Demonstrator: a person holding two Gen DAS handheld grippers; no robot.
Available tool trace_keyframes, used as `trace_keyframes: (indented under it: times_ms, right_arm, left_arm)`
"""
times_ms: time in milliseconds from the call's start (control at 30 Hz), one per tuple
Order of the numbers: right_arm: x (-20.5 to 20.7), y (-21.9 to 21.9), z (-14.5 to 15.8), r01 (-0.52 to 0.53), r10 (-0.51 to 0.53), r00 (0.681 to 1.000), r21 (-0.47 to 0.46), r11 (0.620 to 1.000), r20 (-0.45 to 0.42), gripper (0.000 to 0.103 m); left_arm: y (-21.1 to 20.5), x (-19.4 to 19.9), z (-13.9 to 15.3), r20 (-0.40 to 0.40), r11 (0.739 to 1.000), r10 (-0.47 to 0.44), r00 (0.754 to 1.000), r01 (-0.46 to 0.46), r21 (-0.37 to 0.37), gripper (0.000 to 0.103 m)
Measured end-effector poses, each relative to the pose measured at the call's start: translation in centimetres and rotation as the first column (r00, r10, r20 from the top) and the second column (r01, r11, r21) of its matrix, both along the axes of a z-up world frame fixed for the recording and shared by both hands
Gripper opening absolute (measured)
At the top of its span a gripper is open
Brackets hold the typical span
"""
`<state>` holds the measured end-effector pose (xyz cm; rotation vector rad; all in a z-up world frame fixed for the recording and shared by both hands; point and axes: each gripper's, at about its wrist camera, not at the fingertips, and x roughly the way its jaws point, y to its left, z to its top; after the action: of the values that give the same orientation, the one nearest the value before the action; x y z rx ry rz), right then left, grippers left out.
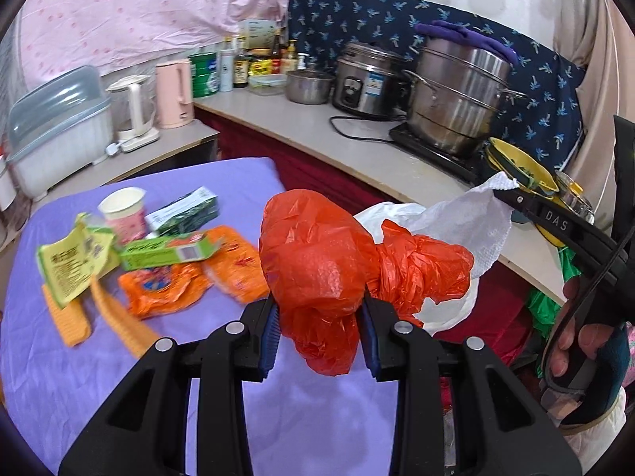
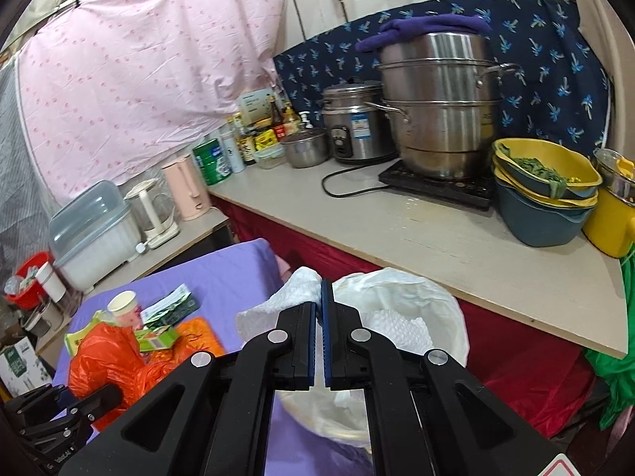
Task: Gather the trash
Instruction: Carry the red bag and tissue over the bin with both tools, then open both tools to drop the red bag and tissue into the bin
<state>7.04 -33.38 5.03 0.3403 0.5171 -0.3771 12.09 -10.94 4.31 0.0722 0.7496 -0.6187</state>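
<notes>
My left gripper (image 1: 319, 309) is shut on an orange-red plastic bag (image 1: 317, 254) and holds it above the purple table (image 1: 119, 377). The bag also shows in the right wrist view (image 2: 107, 353). My right gripper (image 2: 320, 297) is shut on a white paper towel (image 2: 278, 305), beside the rim of a trash bin lined with a white bag (image 2: 444, 305). In the left wrist view the right gripper (image 1: 512, 194) holds the towel (image 1: 468, 222) just right of the orange bag. More trash lies on the table: a paper cup (image 1: 121, 210), a green box (image 1: 170, 252), orange wrappers (image 1: 166, 289).
A counter (image 2: 436, 246) runs behind the bin with a steel steamer pot (image 2: 440, 107), a rice cooker (image 2: 353, 123), stacked bowls (image 2: 543, 190), bottles and kettles (image 2: 186, 186). A red cloth hangs under the counter. A pink curtain hangs at the back.
</notes>
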Motion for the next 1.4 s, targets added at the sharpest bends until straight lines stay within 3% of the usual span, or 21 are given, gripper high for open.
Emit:
trace_keyframes:
  times_ms: [500,1033,1200,1267,1400]
  right_arm:
    - [0.4,-7.9,-5.0,0.109,-0.104,0.992,0.07,0.992,-0.072,0.003]
    - [1.3,-10.1,-7.4,0.143,-0.134,0.986,0.1,0.985,-0.095,0.003]
    - [1.7,-9.6,-7.5,0.127,-0.117,0.988,0.091,0.988,-0.106,0.006]
    - [1.7,-9.3,-7.3,0.125,-0.116,0.988,0.086,0.988,-0.1,0.007]
    - [1.7,-8.7,-6.8,0.123,-0.115,0.989,0.086,0.989,-0.087,0.017]
  left_arm:
    - [-10.9,2.9,-2.9,-0.024,0.995,-0.092,0.995,0.093,0.039,0.032]
    - [-13.8,4.9,-8.2,-0.097,0.984,-0.117,0.988,0.129,0.124,0.033]
    - [-13.9,4.9,-9.0,-0.125,0.983,-0.129,0.984,0.144,0.116,0.037]
    - [-13.8,4.8,-8.9,-0.116,0.984,-0.123,0.986,0.136,0.117,0.053]
    - [-13.1,4.8,-8.0,-0.091,0.99,-0.096,0.991,0.104,0.094,0.07]
